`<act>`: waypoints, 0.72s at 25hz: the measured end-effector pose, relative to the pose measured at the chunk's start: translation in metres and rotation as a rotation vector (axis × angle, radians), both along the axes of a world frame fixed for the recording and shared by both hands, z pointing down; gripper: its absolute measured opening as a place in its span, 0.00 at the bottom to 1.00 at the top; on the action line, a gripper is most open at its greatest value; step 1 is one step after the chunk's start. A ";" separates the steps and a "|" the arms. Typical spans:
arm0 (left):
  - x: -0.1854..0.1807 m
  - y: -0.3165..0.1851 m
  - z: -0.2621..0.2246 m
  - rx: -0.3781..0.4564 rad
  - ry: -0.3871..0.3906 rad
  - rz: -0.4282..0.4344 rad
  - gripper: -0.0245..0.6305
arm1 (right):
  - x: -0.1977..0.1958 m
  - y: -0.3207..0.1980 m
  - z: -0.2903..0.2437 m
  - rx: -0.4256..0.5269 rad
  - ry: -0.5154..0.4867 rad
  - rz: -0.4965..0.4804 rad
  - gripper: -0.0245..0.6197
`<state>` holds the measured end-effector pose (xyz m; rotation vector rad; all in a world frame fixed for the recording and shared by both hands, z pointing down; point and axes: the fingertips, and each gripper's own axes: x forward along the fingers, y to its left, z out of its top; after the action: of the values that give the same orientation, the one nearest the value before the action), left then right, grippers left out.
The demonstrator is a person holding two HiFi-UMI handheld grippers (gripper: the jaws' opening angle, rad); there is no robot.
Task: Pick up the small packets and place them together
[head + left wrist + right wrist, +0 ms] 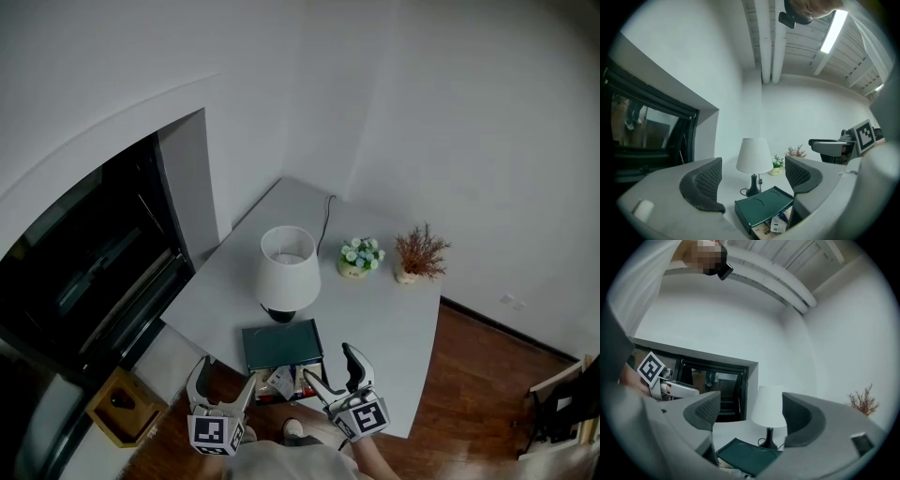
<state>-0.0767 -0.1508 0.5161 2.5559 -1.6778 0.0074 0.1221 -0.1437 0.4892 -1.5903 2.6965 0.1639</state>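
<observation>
I see the left gripper (pixel 223 386) and the right gripper (pixel 332 371) just at the near side of the dark green box (pixel 283 344), each with its jaws wide apart and nothing between them. The small packets (pixel 279 382) lie at the near edge of that box, between the two grippers.

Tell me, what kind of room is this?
Probably a living room at home: a white-shaded table lamp and a small pot of pale flowers stand on a white table, with a brown wooden floor beside it.

Pale table (pixel 398 328) bears lamp (pixel 288 272), green case (pixel 281 344), flower pot (pixel 360 258), dried sprig (pixel 419 253); small packets (pixel 279 382), seemingly, at its edge.
</observation>
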 end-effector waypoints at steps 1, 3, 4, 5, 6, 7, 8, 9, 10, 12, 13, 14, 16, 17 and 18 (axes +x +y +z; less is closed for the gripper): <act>-0.003 -0.001 0.000 0.000 -0.009 -0.022 0.68 | -0.002 0.000 0.004 -0.023 0.003 -0.015 0.69; -0.007 -0.003 0.000 0.009 -0.019 -0.056 0.68 | -0.009 -0.001 0.021 -0.113 -0.007 -0.071 0.63; -0.009 -0.004 -0.002 0.018 -0.009 -0.063 0.68 | -0.014 -0.003 0.035 -0.179 -0.009 -0.103 0.63; -0.010 -0.005 -0.003 0.028 0.009 -0.064 0.68 | -0.020 -0.004 0.052 -0.253 0.002 -0.132 0.63; -0.010 -0.005 -0.005 0.036 0.027 -0.063 0.68 | -0.026 -0.005 0.071 -0.328 0.028 -0.154 0.63; -0.011 -0.005 -0.006 0.039 0.039 -0.060 0.68 | -0.031 -0.005 0.091 -0.397 0.063 -0.169 0.59; -0.011 -0.005 -0.005 0.037 0.045 -0.057 0.68 | -0.035 -0.004 0.112 -0.458 0.102 -0.179 0.55; -0.012 -0.005 -0.004 0.033 0.047 -0.056 0.68 | -0.040 -0.003 0.133 -0.510 0.141 -0.189 0.55; -0.012 -0.005 -0.002 0.028 0.047 -0.056 0.68 | -0.046 -0.003 0.154 -0.556 0.182 -0.203 0.55; -0.015 -0.005 0.002 0.019 0.044 -0.059 0.68 | -0.061 -0.001 0.198 -0.641 0.273 -0.246 0.55; -0.016 -0.005 0.004 0.014 0.045 -0.060 0.68 | -0.067 0.000 0.220 -0.682 0.319 -0.268 0.55; -0.016 -0.004 0.005 0.009 0.046 -0.059 0.68 | -0.073 0.002 0.239 -0.719 0.363 -0.286 0.55; -0.018 -0.003 0.006 0.004 0.043 -0.056 0.68 | -0.083 0.004 0.269 -0.770 0.447 -0.308 0.55; -0.021 -0.002 0.008 0.002 0.040 -0.058 0.68 | -0.088 0.003 0.282 -0.782 0.492 -0.313 0.55; -0.023 -0.001 0.009 -0.002 0.040 -0.061 0.68 | -0.091 0.001 0.291 -0.790 0.535 -0.314 0.55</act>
<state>-0.1001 -0.1517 0.5256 2.4847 -1.7401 -0.0456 0.0308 -0.1424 0.7805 -1.3136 3.6880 -0.6515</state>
